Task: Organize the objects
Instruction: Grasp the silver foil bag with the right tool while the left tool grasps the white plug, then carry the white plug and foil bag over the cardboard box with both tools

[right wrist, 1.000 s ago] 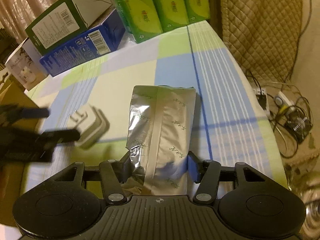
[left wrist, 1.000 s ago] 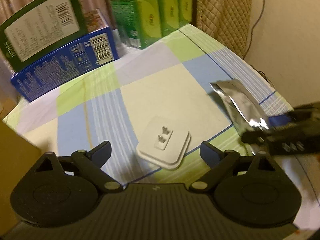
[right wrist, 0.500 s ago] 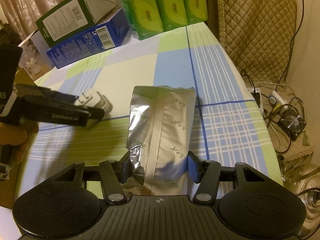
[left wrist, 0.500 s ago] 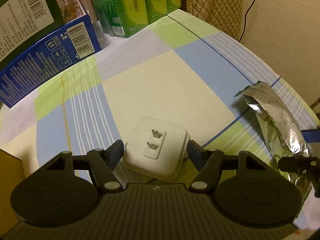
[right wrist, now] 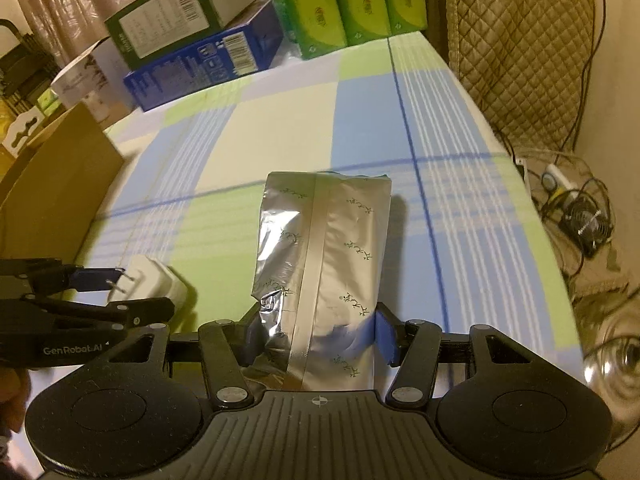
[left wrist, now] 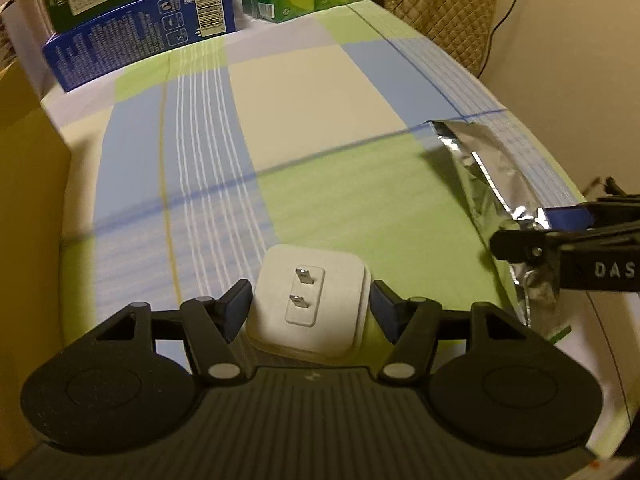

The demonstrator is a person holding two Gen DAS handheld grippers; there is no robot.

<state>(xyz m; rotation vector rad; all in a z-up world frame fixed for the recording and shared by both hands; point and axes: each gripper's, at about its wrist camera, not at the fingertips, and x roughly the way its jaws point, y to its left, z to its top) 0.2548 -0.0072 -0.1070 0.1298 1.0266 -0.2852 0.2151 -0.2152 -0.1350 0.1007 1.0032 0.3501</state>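
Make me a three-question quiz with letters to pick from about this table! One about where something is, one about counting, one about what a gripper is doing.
1. Where is the blue box?
A. under the green-and-white box
B. inside the cardboard box
C. on the floor

2. How many metal prongs does the white plug adapter show?
A. none
B. two
C. five

3. What is the right gripper doing?
A. holding nothing
B. gripping the silver foil pouch
C. gripping a green box

Answers:
1. A, the green-and-white box lies on top of it.
2. B, two prongs stick up from its face.
3. B, both blue pads press the pouch's sides.
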